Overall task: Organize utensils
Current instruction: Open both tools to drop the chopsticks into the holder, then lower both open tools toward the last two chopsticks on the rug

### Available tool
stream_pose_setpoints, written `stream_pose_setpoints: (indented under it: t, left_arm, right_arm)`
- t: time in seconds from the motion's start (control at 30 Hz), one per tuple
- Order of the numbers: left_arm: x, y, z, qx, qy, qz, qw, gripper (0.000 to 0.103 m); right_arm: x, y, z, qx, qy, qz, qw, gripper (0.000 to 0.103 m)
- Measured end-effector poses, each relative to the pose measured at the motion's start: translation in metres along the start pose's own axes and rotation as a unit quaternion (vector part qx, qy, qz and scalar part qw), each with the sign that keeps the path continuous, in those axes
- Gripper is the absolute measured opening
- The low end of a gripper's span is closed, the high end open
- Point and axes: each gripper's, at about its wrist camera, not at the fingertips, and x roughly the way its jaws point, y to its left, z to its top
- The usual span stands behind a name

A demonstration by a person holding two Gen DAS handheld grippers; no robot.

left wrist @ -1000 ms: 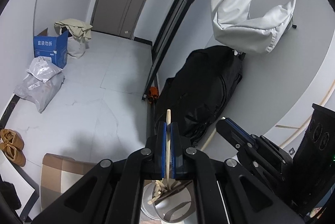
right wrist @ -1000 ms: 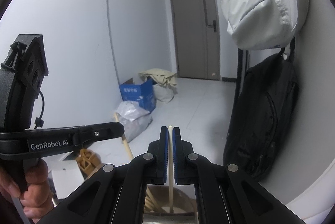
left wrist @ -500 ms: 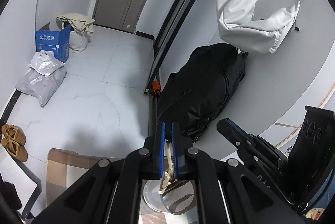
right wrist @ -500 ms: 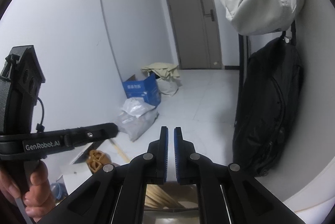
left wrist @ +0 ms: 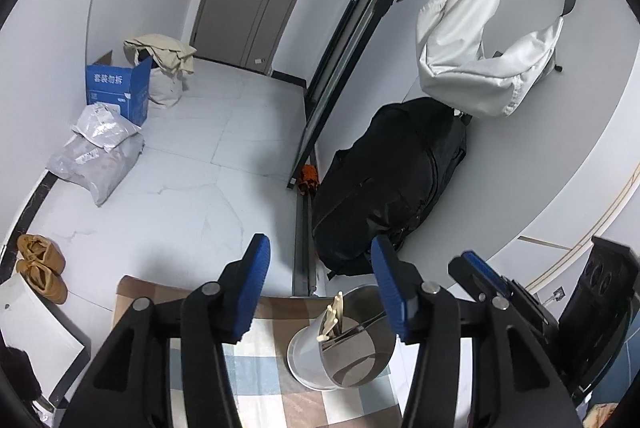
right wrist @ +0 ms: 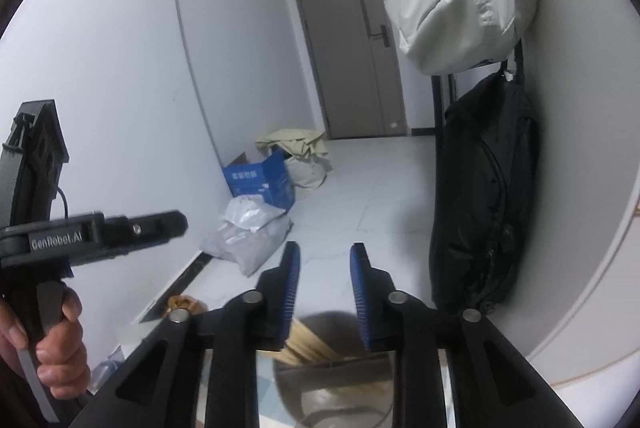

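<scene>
Chopsticks (left wrist: 333, 316) in metal cup (left wrist: 344, 352), both claws agape above

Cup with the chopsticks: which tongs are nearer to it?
Right, it seems. The right tongs hang just above the cup, which looms large and blurred; the left tongs sit higher, off to its left.

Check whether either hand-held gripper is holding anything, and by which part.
Nothing is held: left hand-held gripper and right hand-held gripper are open above the metal cup of chopsticks.
</scene>
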Motion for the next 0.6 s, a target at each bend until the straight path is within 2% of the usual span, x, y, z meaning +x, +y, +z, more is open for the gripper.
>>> stream_pose_setpoints:
  t: [0.17,0.27,0.4,0.6]
  left_arm:
    - [-0.020,0.000,-0.009,0.000,-0.013,0.016,0.9998,0.057]
    - [-0.033,-0.002,-0.018,0.010,-0.025,0.033,0.9991,0.064]
    - [-0.046,-0.004,-0.028,0.024,-0.036,0.049,0.9979,0.072]
    - [-0.064,-0.007,-0.045,0.033,-0.049,0.074,0.9955,0.078]
  right_arm:
    - [-0.021,0.012,-0.010,-0.004,-0.008,0.000,1.000,0.046]
    - [-0.033,0.021,-0.018,-0.004,-0.011,0.002,1.000,0.052]
    - [-0.045,0.034,-0.029,-0.003,0.005,0.014,1.000,0.057]
    - [-0.074,0.052,-0.053,-0.009,-0.016,0.014,1.000,0.070]
